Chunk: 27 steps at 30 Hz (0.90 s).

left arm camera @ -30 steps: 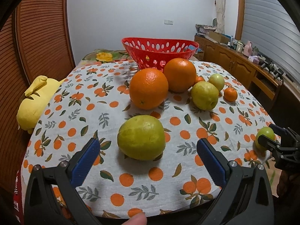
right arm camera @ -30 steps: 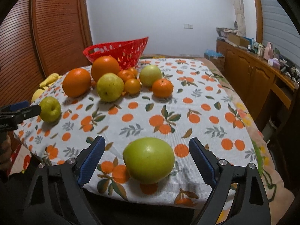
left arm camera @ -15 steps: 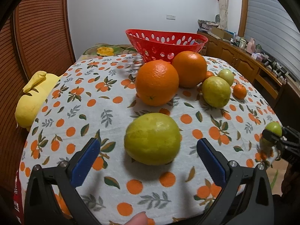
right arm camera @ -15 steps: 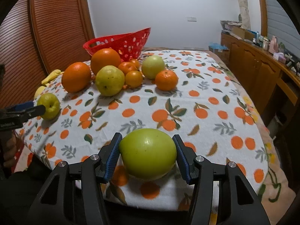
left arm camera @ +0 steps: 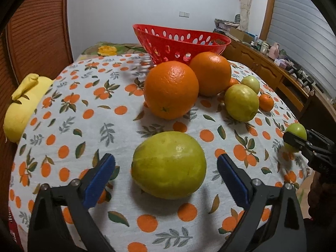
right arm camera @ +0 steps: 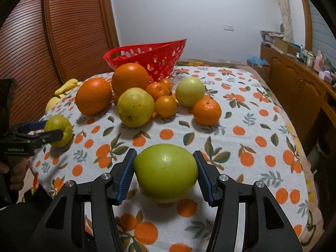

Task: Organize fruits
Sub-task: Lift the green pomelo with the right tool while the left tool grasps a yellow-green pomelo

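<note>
A home room: printed tablecloth (left arm camera: 117, 126), wooden sideboard (right arm camera: 298, 88), louvred wardrobe doors (right arm camera: 77, 33).

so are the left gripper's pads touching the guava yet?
Apart. The left wrist view shows tablecloth on both sides between the blue pads and the guava; the left gripper is closing around it.

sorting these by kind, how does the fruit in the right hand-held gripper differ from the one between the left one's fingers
The green apple is smooth, glossy, clear green; the yellow-green fruit is duller, yellower and blotchy. The right hand-held gripper is clamped on the apple; the left hand-held gripper is closing, pads clear of its fruit. Both are roundish, by the tablecloth's near edge.
</note>
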### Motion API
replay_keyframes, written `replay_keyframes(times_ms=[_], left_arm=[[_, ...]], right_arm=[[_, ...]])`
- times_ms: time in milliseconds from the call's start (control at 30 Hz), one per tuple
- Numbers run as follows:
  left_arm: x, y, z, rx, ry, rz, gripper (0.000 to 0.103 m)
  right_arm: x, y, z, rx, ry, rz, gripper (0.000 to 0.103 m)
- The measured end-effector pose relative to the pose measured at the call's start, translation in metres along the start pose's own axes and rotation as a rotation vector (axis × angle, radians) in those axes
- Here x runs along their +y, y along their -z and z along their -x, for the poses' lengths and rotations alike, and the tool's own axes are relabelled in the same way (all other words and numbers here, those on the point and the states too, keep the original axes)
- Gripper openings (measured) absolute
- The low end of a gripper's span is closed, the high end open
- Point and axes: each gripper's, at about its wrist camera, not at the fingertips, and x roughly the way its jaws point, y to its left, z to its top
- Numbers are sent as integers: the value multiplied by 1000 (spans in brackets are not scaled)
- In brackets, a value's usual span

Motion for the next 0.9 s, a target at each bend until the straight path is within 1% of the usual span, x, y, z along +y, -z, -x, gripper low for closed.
replay_keyframes(times_ms=[67,133,167,200,467,600,733,900], left_arm=[[0,1,-3,13,3,4,90],[0,2,-5,16,6,3,81],[1,2,-6,15,5,7,72],[1,2,-5,11,16,13,66],[2,-8,-2,-6,27,13,65],[2,-22,1,-31,37,2,65],[0,-41,8,-82,47,-28,65],[0,-64,10,-115,46,-44,65]], right_arm=[[0,-4,-1,-6,-8,-1,56],[2,-8,-1,-16,-14,1,56],[2,-11,-1,-23,-16,5,56],[3,-14,-1,-27,-18,9,56],[12,-34,-4,-47,-43,32,56],[18,-51,-7,-62,-50,57,56],[21,-64,-11,-72,-59,78,56],[21,-82,-18,-84,-63,96,56]])
